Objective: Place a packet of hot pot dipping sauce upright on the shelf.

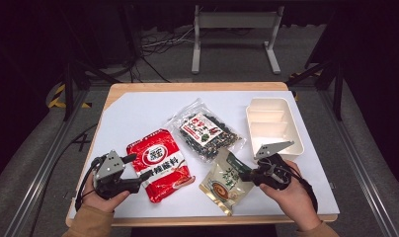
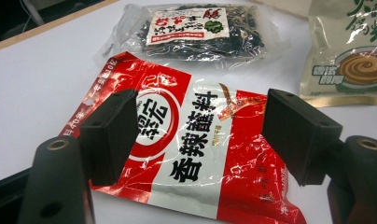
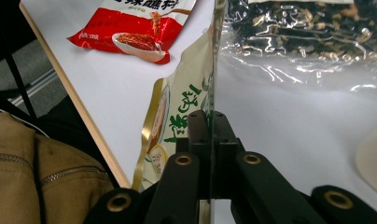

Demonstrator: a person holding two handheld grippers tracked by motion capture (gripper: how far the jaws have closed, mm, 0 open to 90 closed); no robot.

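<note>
Green pouch [image 1: 227,181] lies on the white table [image 1: 133,118], near its front edge, between the red pouch [image 1: 159,164] and the right gripper [image 1: 248,174]. That gripper's jaws are clamped tight on the green pouch's right edge; in the right gripper view the pouch [image 3: 177,116] stands on edge, rising from between the closed jaws, with the gripper [image 3: 210,135] pinching its thin seam.

Going by size: the table is a white sheet over a wooden top. The cream tray [image 1: 291,123] sits at the right, behind the right hand [image 1: 286,190], with dividers across it. The clear bag [image 1: 206,131] of dark dried pieces lies in the middle, its near corner just beside the green pouch's top. The red pouch lies flat at the left front, apart from the green one.

The left gripper [image 1: 138,168] rests at the red pouch's left edge, jaws spread wide. In the left gripper view they stand over the red pouch [image 2: 196,154], one on each side and both clear of it, holding nothing.
</note>
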